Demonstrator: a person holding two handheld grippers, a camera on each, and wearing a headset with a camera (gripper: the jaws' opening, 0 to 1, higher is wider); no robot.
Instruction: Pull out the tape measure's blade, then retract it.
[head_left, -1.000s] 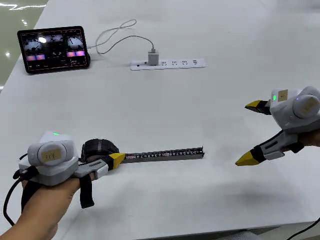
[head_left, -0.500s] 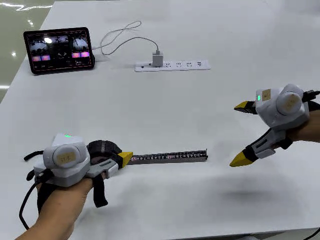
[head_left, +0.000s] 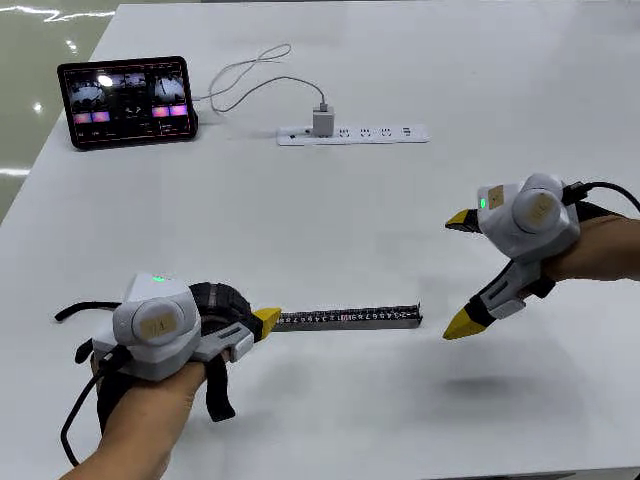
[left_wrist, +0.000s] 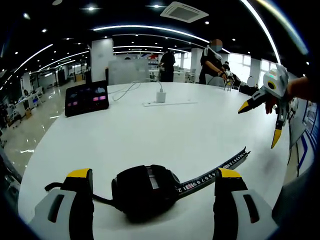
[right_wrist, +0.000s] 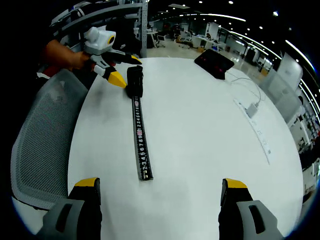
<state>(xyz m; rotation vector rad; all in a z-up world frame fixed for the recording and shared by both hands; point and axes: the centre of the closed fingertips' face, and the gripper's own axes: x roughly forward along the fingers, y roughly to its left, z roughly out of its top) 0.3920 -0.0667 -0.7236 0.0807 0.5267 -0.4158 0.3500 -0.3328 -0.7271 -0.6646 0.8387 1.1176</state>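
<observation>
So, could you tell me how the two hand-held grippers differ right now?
The left hand-held gripper sits low with the tape measure between its jaws; the right hand-held gripper hovers above the table, with nothing between its jaws. The left is at the case end, the right near the tip of the blade. Both are open and yellow-tipped.

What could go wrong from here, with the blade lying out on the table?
1. The left gripper has its jaws apart on either side of the tape measure case, not clamped. A tug on the blade could drag the case along.
2. The right gripper hangs open, short of the blade's tip. The thin, flat blade lies on the table, so a pinch may slip off.
</observation>
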